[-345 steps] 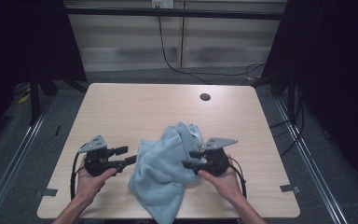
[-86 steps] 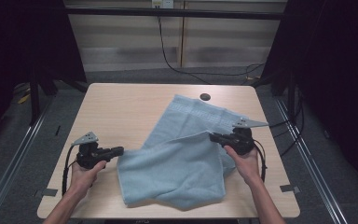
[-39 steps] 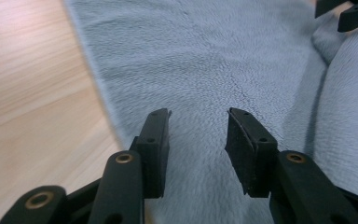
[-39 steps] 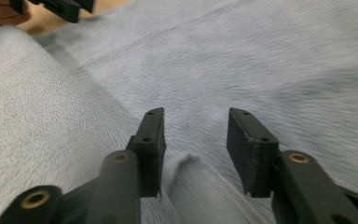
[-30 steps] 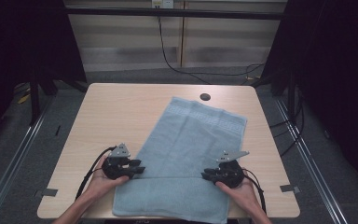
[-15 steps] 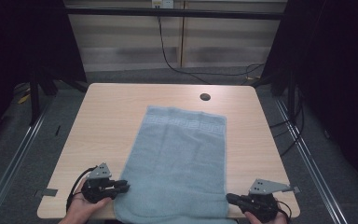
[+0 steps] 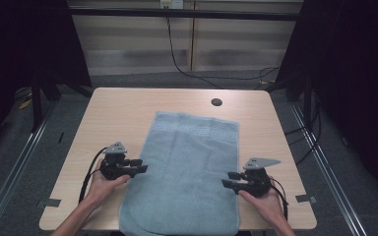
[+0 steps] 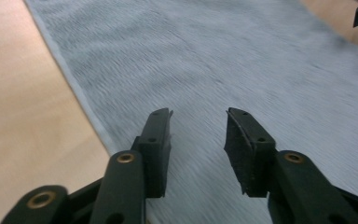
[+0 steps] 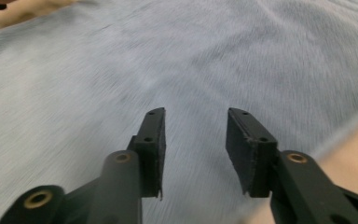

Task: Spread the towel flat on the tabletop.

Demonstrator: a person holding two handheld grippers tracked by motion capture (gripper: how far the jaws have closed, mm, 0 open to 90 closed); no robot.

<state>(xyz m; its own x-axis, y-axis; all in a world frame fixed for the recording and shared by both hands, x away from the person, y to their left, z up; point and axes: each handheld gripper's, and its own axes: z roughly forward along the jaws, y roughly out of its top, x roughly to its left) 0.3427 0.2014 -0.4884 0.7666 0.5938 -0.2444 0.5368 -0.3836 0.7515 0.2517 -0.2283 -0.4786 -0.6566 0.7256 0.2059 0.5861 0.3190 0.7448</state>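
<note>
A blue towel (image 7: 184,172) lies flat on the bench (image 7: 113,115), its long axis running from the frame's bottom edge up toward the centre, its near end hanging over the bench's front edge. The left gripper (image 7: 139,168) sits at the towel's left edge and the right gripper (image 7: 229,179) at its right edge, both pointing inward. Their jaws have just been opening, stand spread, and hold nothing; cloth lies beneath them. A small dark hole (image 7: 216,102) sits beyond the far end, out of the way.
</note>
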